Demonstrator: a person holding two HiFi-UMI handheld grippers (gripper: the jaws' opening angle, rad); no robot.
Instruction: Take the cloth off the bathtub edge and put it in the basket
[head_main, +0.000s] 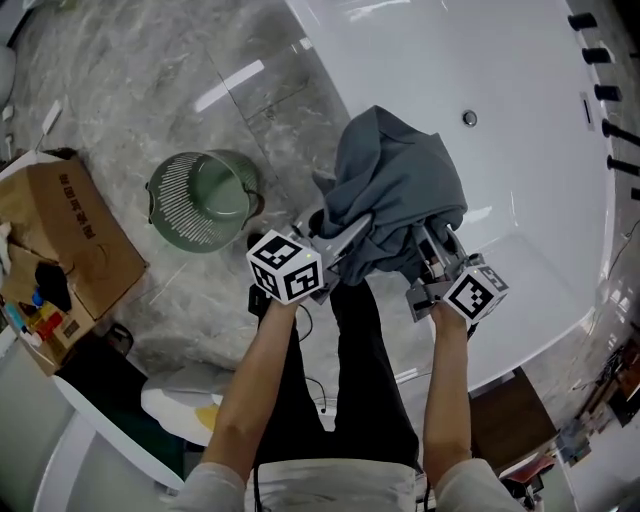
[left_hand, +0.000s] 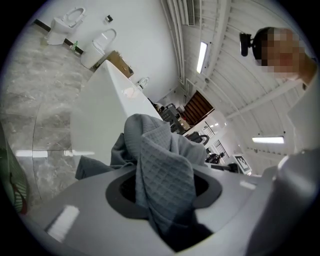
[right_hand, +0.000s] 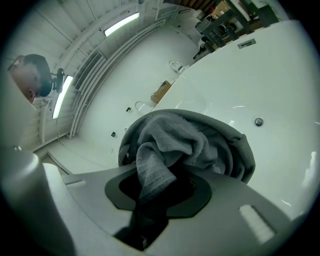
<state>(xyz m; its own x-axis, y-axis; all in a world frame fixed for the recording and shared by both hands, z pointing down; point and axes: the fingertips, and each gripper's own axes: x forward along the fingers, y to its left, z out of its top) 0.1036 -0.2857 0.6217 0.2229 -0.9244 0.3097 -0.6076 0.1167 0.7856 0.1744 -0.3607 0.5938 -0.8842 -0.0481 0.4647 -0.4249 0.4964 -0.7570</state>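
The left gripper (head_main: 343, 237) and the right gripper (head_main: 430, 247) each pinch the grey cloth (head_main: 395, 185), bunched above the bathtub (head_main: 500, 70) edge. Loose folds hang free. They may drape over the basket (head_main: 172, 200) rim, or slip from a shallow pinch.

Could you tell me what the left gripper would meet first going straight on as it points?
The cloth held in the left gripper; beyond it, probably the bathtub, though depth is unclear.

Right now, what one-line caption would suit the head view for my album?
Left gripper and right gripper hold a bunched grey cloth by the white bathtub; green basket stands on the floor nearby.
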